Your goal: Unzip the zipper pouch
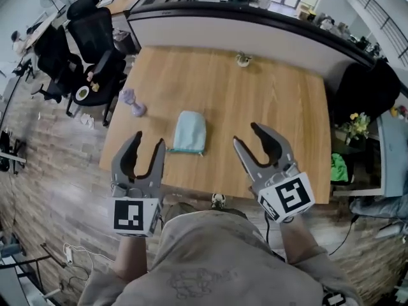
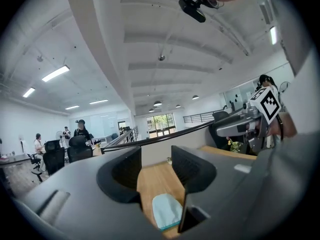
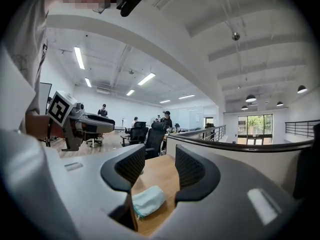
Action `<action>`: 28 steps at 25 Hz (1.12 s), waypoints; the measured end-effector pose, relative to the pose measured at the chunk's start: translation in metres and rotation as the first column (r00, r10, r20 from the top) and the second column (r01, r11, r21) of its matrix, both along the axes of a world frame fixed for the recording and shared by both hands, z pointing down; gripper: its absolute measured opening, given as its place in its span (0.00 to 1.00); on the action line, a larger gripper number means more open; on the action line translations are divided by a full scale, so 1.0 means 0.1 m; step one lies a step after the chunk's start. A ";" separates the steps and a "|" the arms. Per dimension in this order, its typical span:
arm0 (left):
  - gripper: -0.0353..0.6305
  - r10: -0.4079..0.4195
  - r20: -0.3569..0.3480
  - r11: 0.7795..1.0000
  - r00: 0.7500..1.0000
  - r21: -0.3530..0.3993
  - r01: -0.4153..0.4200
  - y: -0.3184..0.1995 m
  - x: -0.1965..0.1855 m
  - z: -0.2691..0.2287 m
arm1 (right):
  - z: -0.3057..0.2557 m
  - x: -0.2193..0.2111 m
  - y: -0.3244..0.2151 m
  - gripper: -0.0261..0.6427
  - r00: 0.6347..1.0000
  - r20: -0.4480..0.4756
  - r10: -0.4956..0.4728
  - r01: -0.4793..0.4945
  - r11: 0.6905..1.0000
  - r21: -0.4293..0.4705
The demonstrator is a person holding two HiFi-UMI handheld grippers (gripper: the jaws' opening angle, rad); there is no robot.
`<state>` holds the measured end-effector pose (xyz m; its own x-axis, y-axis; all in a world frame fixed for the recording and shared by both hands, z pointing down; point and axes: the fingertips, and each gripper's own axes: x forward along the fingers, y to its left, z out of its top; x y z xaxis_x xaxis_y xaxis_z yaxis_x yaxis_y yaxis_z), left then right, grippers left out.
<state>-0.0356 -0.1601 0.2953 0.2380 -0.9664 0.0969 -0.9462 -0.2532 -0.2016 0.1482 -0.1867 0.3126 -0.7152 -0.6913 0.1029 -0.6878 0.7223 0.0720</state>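
A pale mint zipper pouch (image 1: 189, 132) lies flat on the wooden table (image 1: 255, 94), its zipper edge toward the table's near side. My left gripper (image 1: 148, 141) hovers open just to the pouch's near left, nothing between its jaws. My right gripper (image 1: 247, 134) stands open to the pouch's near right, also empty. Both are held up above the table, apart from the pouch. Between the jaws in the left gripper view, the pouch (image 2: 167, 211) shows below. It lies low in the right gripper view too, the pouch (image 3: 148, 201) seen past the jaws.
A small purple dumbbell-like object (image 1: 132, 103) rests near the table's left edge. A small potted item (image 1: 243, 58) sits at the far edge by a curved partition (image 1: 255, 24). Black office chairs (image 1: 95, 40) stand to the left; a green item (image 1: 338, 167) sits right.
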 end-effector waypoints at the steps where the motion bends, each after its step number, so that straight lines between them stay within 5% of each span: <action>1: 0.32 -0.007 0.000 1.000 1.000 -0.004 0.007 -0.02 0.00 0.01 | 0.02 -0.02 -0.03 0.30 1.000 0.002 -0.016 0.016 1.000 -0.008; 12: 0.32 -0.036 0.000 0.994 0.999 -0.107 0.036 -0.26 -0.17 0.30 | 0.26 -0.39 -0.27 0.30 0.988 -0.005 -0.153 0.152 0.987 -0.043; 18: 0.32 -0.006 -0.003 0.983 1.000 -0.185 0.005 -0.43 -0.18 0.67 | 0.85 -0.58 -0.50 0.30 0.972 -0.082 -0.221 0.203 0.962 -0.180; 28: 0.32 -0.007 -0.010 0.952 1.000 -0.306 0.003 -0.72 -0.26 1.44 | 2.19 -0.78 -0.74 0.30 0.854 -0.358 -0.379 0.248 0.899 -0.360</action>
<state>-0.0616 -0.2322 0.4394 0.2359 -0.8921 0.3853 -0.9493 -0.2964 -0.1051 0.0703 -0.2605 0.5311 -0.7348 -0.3286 0.5934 -0.3748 0.9258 0.0485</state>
